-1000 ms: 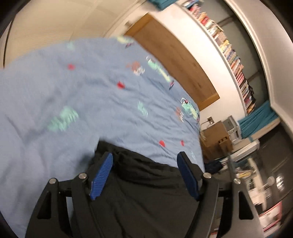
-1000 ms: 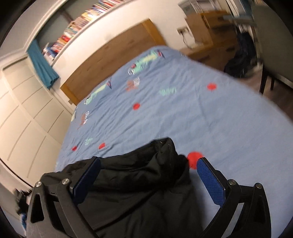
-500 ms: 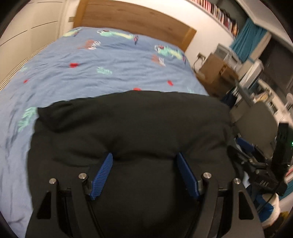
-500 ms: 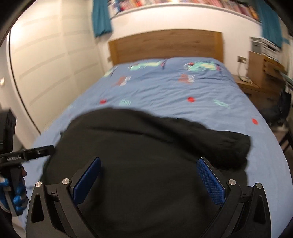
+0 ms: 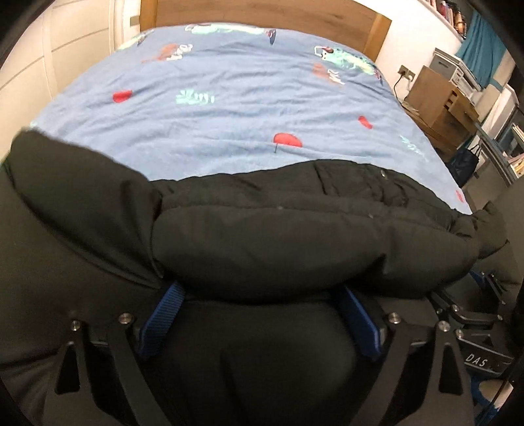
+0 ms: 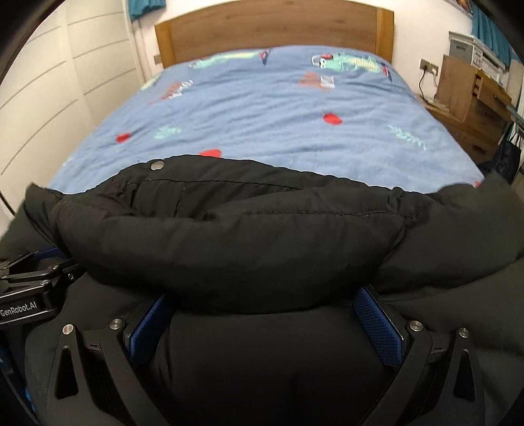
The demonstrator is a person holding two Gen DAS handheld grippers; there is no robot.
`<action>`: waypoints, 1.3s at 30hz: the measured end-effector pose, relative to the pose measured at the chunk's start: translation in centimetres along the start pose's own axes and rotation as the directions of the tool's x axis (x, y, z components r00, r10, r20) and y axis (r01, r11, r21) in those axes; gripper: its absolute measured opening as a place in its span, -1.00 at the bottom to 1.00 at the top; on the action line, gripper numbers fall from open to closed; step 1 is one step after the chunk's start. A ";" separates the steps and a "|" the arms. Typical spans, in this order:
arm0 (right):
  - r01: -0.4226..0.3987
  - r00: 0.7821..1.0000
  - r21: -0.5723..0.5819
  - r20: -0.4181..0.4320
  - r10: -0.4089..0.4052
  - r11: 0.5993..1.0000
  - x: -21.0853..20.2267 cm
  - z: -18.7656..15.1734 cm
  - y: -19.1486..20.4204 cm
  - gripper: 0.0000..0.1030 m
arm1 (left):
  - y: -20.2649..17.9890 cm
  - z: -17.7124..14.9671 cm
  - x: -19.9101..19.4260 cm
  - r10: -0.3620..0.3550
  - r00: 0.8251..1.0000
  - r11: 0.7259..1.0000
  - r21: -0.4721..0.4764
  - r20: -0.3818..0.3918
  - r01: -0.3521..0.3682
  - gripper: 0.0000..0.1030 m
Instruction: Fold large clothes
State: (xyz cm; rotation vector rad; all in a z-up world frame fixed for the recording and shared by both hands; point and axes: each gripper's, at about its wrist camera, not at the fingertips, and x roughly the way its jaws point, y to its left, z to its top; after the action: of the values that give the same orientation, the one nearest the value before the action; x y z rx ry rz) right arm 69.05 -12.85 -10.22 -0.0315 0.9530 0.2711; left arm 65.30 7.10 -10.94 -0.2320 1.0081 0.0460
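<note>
A large black padded jacket [image 5: 262, 236] lies across the near end of the blue bed and fills the lower half of both views [image 6: 229, 236]. A thick roll of it sits between the wide-apart blue pads of my left gripper [image 5: 258, 295]. My right gripper [image 6: 265, 301] also has its blue pads spread wide with a bulge of jacket between them. A metal snap [image 6: 157, 164] shows on the jacket's far edge. The fingertips of both grippers are hidden under the fabric. The right gripper's body shows at the right of the left wrist view [image 5: 475, 327].
The bed has a blue patterned cover [image 5: 245, 108] and a wooden headboard [image 6: 271, 29]. White wardrobe panels [image 6: 49, 98] stand on the left. A wooden bedside cabinet [image 6: 471, 95] and a dark bag [image 5: 465, 164] are on the right.
Both grippers swung to face the headboard and came low against the jacket. The jacket now bulges up between each pair of pads and lies spread across the bed's near end.
</note>
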 end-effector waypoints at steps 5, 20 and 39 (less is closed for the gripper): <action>-0.012 1.000 0.013 -0.010 0.013 1.000 3.0 0.8 -0.8 0.99 | 0.1 0.6 2.2 -0.003 1.000 1.000 -0.005 0.004 0.003 0.83; -0.066 0.986 0.041 0.155 0.059 0.997 -6.5 -1.4 -3.8 0.99 | 1.8 -1.4 -8.0 -0.007 0.993 0.997 0.076 0.117 -0.002 0.83; -0.009 1.000 0.168 0.026 0.005 0.986 -3.8 -4.1 -8.6 0.98 | 7.3 -2.8 -5.7 0.064 0.997 0.996 -0.059 0.046 -0.061 0.83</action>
State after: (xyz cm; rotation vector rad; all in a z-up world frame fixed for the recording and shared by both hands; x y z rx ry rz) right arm 65.78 -22.62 -10.29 0.1301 0.9480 0.1961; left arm 58.89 14.02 -8.87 -0.2506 0.9675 0.1372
